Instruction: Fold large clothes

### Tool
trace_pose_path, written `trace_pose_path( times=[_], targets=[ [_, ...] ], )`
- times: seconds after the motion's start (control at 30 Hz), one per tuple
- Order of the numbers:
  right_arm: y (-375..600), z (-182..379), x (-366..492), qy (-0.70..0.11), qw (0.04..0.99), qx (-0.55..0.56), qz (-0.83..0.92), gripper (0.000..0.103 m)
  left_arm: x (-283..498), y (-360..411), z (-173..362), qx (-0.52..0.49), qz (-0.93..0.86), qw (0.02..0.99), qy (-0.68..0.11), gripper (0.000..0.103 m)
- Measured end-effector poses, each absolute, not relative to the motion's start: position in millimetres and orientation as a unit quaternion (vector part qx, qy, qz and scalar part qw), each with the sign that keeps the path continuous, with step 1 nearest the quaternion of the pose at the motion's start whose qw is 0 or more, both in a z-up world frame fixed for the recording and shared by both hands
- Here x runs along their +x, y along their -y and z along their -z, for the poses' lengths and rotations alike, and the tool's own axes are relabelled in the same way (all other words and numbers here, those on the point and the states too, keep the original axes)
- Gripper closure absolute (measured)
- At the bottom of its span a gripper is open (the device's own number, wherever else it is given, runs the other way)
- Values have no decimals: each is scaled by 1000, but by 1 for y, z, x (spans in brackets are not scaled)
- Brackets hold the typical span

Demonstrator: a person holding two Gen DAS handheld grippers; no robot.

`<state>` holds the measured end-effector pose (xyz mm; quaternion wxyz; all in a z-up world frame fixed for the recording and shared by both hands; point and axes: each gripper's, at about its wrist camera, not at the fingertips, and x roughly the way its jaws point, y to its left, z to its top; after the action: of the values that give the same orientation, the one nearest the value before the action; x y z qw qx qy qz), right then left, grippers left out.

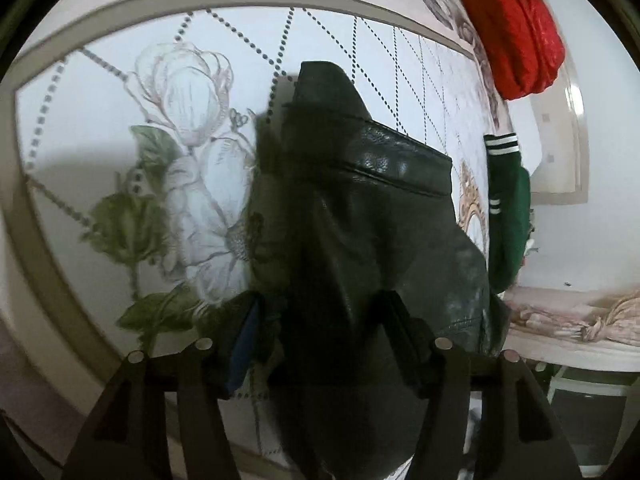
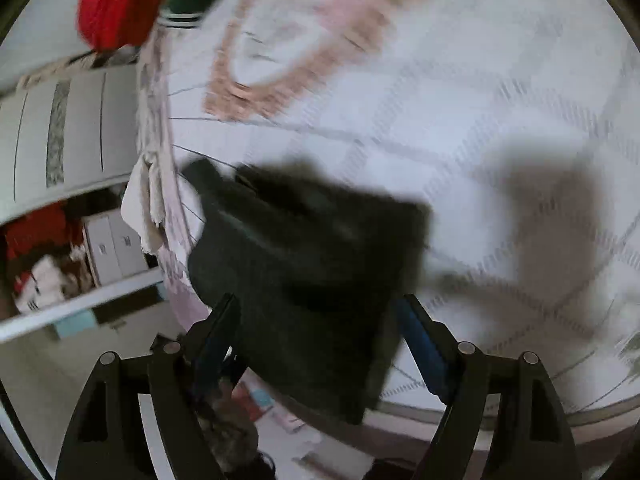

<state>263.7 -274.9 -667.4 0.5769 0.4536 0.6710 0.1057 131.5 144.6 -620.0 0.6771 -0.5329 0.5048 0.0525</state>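
Between the fingers of the left tool (image 1: 320,328) hangs a black jacket (image 1: 360,208). Its fingers stand wide apart, and the jacket bunches in the gap, so I cannot tell if they pinch it. Past the tool lies a bed (image 1: 100,128) with a big flower print. Far off to the tool's right sit a red bundle (image 1: 516,28) and a green top (image 1: 508,216) with white stripes.

The right tool (image 2: 320,320) has its fingers wide apart too, with the jacket (image 2: 304,264) between them, draped over the bed's (image 2: 480,140) edge. This view is blurry. I cannot tell if the tool grips it. The red bundle (image 2: 116,4) is far ahead, to the left.
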Motion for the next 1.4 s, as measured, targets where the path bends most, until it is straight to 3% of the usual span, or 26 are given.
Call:
trace_pose_path(
  times=[0.17, 0.3, 0.33, 0.37, 0.47, 0.53, 0.67, 1.07, 1.4],
  targets=[
    [247, 738, 254, -644, 492, 555, -188, 14, 148, -136, 616, -504, -38, 697, -509, 41],
    [218, 746, 267, -641, 490, 554, -205, 12, 165, -120, 607, -459, -30, 732, -503, 42],
    [215, 742, 267, -640, 501, 544, -207, 22, 168, -118, 605, -454, -30, 740, -496, 48],
    [215, 740, 267, -635, 507, 545, -206, 38, 172, -117, 600, -441, -35, 751, -490, 56],
    [215, 732, 267, -622, 514, 556, -200, 53, 180, -118, 591, -441, -27, 764, -470, 78],
    [213, 720, 273, -622, 523, 547, -202, 58, 184, -115, 581, -432, -24, 774, -462, 83],
    [214, 695, 290, -626, 534, 524, -218, 63, 191, -113, 565, -438, -23, 777, -452, 84],
    [255, 602, 361, -621, 558, 479, -271, 66, 239, -85, 490, -448, -18, 793, -412, 85],
    [348, 518, 517, -584, 608, 452, -290, 66, 395, -19, 427, -457, 21, 810, -367, 85]
  ],
)
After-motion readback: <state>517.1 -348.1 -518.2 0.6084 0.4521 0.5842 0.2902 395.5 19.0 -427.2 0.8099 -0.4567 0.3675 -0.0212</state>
